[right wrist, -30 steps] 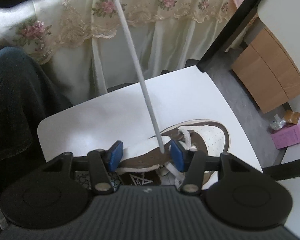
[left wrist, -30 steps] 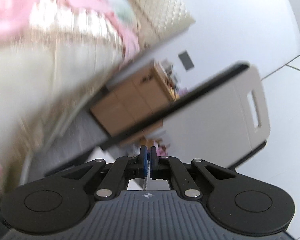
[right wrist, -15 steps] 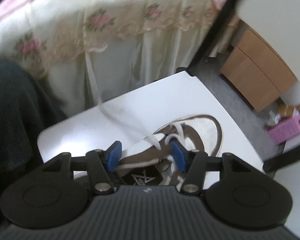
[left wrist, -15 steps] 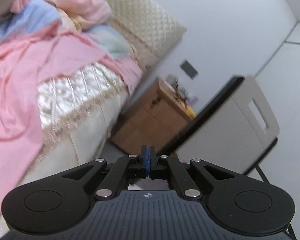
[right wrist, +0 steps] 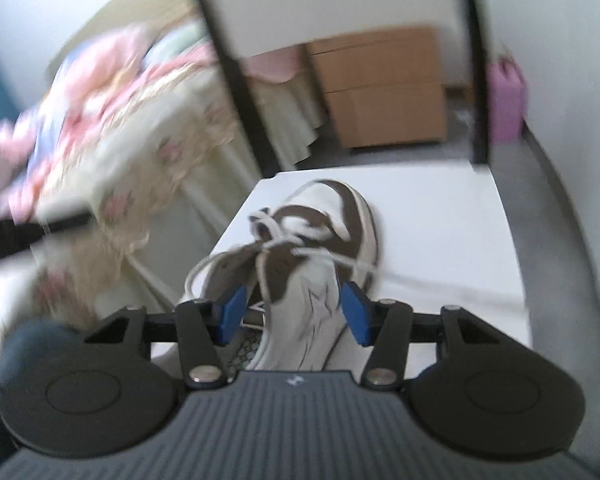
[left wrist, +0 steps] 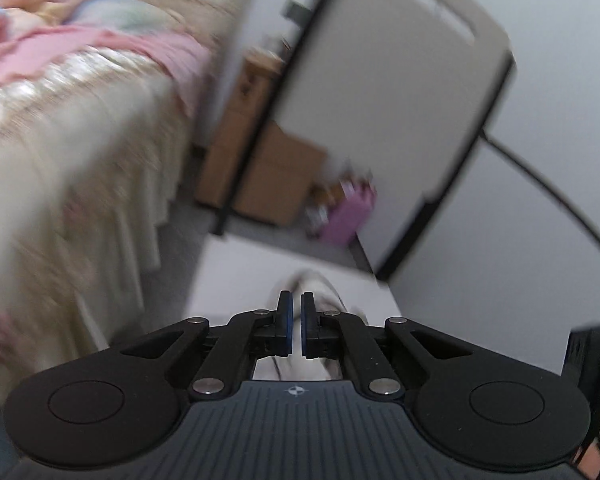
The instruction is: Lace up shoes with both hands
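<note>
A brown-and-white sneaker [right wrist: 328, 240] lies on a small white table [right wrist: 440, 232], toe pointing away. Its white lace [right wrist: 276, 240] sits loose over the tongue, with a loop at the left and one end trailing right across the tabletop. My right gripper [right wrist: 294, 308] hovers over the shoe's heel end. Its jaws are wide and closing, and the pads touch nothing. In the blurred left wrist view, my left gripper [left wrist: 296, 300] shows only a thin slit between its pads, just starting to open, with nothing in it. The shoe's pale toe [left wrist: 316, 284] shows just beyond it.
A bed [right wrist: 132, 128] with pink bedding and a lace skirt runs along the table's left side. Past the table stand a wooden cabinet [right wrist: 380, 92], a pink box [right wrist: 504, 100] and a grey panel in a black frame [left wrist: 400, 100]. The floor is grey.
The lace that stretched taut upward a second ago now lies slack on the shoe. Both views have swung and rolled. The left view dropped from the bed and wall onto the table.
</note>
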A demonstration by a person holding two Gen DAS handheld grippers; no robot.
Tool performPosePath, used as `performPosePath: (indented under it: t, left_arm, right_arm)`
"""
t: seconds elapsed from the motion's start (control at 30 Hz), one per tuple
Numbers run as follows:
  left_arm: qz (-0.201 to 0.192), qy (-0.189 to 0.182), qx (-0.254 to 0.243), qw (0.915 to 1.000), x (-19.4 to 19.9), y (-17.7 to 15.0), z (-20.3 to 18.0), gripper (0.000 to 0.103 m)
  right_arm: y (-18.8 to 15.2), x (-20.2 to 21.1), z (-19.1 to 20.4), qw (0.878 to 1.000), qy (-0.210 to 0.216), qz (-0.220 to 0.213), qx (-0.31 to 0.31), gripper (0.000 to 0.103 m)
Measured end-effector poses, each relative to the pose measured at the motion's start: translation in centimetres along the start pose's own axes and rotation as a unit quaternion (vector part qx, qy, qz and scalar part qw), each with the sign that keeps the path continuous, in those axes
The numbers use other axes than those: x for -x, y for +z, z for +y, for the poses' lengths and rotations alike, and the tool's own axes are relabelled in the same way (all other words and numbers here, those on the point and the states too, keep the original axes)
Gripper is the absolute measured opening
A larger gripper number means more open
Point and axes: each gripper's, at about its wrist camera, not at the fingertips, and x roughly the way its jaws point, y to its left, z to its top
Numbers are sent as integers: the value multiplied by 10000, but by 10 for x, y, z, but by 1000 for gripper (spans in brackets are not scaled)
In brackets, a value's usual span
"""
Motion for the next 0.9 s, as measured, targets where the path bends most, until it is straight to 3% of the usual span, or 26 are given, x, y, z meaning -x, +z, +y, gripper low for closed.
performPosePath:
  t: [0.2,0.37,0.47,0.53,0.6,0.7,0.9]
  left_arm:
    - [364,-6,-385,9986,-30,-38,-21,4]
    - [370,-106,-561,9977,-38,-51,-26,4]
    - [403,-8,-766,9962,-41,-59,-32,4]
    - [378,68,-844,9957,-43,-62,-33,9]
    - [394,-92,-777,9962,-43,-62,-31,26]
    - [308,-213,-865,9955,-41,-66,-36,41]
    - [166,-156,-1107,9936,-40,-72,-45,45]
  right_arm:
    - [-25,16,-41,9886,205,-388,-1440,51]
    - [-29,12,-80,9611,589,-390,-2669,52]
    - [-28,4,-93,9467,767,-382,-3105,53]
    - [-26,-2,-98,9397,780,-432,-3302,54]
    - [-26,-8,-103,9306,850,-452,-3532,55]
    - [-27,-17,-109,9197,907,-444,-3795,56]
    - [-28,-25,-108,9135,871,-487,-3943,56]
